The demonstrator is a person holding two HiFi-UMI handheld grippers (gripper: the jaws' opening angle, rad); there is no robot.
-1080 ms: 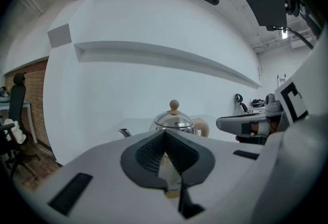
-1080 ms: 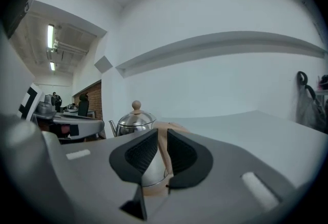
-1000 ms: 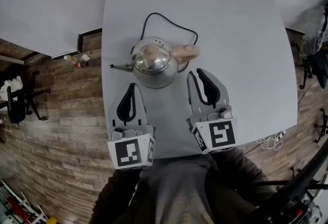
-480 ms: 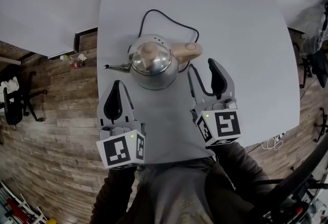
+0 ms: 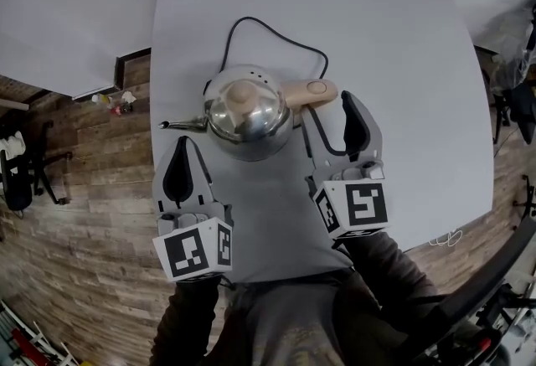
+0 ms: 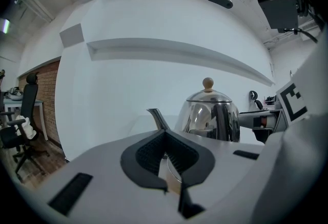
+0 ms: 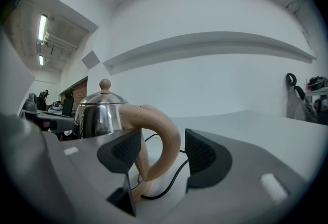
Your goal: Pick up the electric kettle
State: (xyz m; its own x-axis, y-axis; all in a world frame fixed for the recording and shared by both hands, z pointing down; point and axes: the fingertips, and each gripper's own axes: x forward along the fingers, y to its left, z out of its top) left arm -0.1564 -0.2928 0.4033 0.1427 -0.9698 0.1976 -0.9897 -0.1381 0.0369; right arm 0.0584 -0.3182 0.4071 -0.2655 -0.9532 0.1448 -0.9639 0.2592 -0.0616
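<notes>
A shiny steel electric kettle stands on the pale table. Its spout points left and its beige handle points right. My right gripper sits just below the handle, and its jaws have just been opening. They now stand wide apart, with the handle framed between the pads and touched by neither. My left gripper is shut and holds nothing, down and left of the kettle near the spout. The kettle rises beyond its closed pads.
A black cord loops from the kettle across the table behind it. The table's left edge runs close beside my left gripper, with wooden floor and an office chair beyond. The table's front edge lies just under both grippers.
The right gripper's jaws have spread from nearly shut to wide apart and moved up to the handle. The left gripper stayed shut and shifted left, toward the table's edge.
</notes>
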